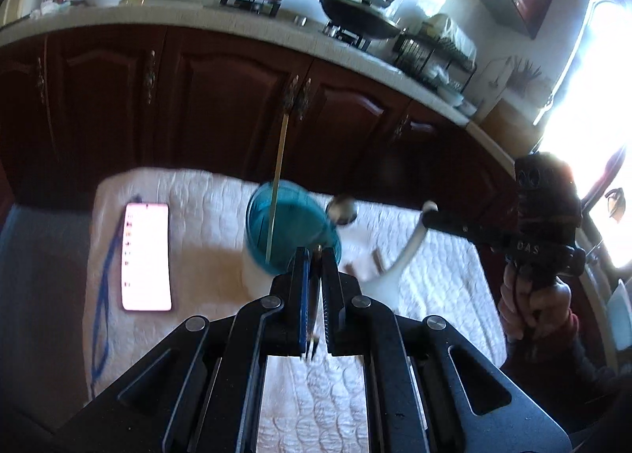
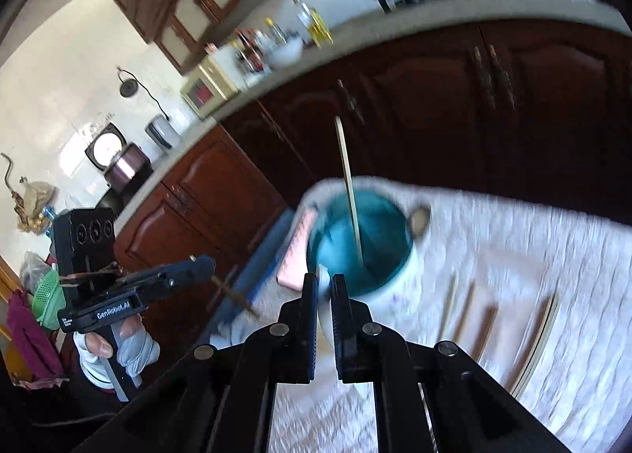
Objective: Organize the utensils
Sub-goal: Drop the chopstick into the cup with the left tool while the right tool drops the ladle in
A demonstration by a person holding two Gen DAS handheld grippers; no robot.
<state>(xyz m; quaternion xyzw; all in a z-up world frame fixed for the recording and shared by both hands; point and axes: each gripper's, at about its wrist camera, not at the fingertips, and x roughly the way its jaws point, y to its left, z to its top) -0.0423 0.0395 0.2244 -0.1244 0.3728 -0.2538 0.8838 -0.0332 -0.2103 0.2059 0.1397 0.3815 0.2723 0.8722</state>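
A white cup with a teal inside (image 1: 290, 229) stands on the white quilted cloth (image 1: 434, 255), with one pale chopstick (image 1: 278, 184) upright in it. It also shows in the right wrist view (image 2: 361, 243). My left gripper (image 1: 314, 259) is shut on a thin dark fork (image 1: 314, 346), just in front of the cup; it shows in the right wrist view (image 2: 205, 267). My right gripper (image 2: 324, 283) is shut on a white spoon (image 2: 324, 295); the spoon's handle shows in the left wrist view (image 1: 399, 259). A metal spoon (image 1: 341, 210) lies behind the cup.
A lit phone (image 1: 146, 257) and a blue cord (image 1: 104, 287) lie on the cloth's left. Several chopsticks (image 2: 486, 328) lie to the right of the cup. Dark wood cabinets (image 1: 221, 97) and a counter with pots stand behind.
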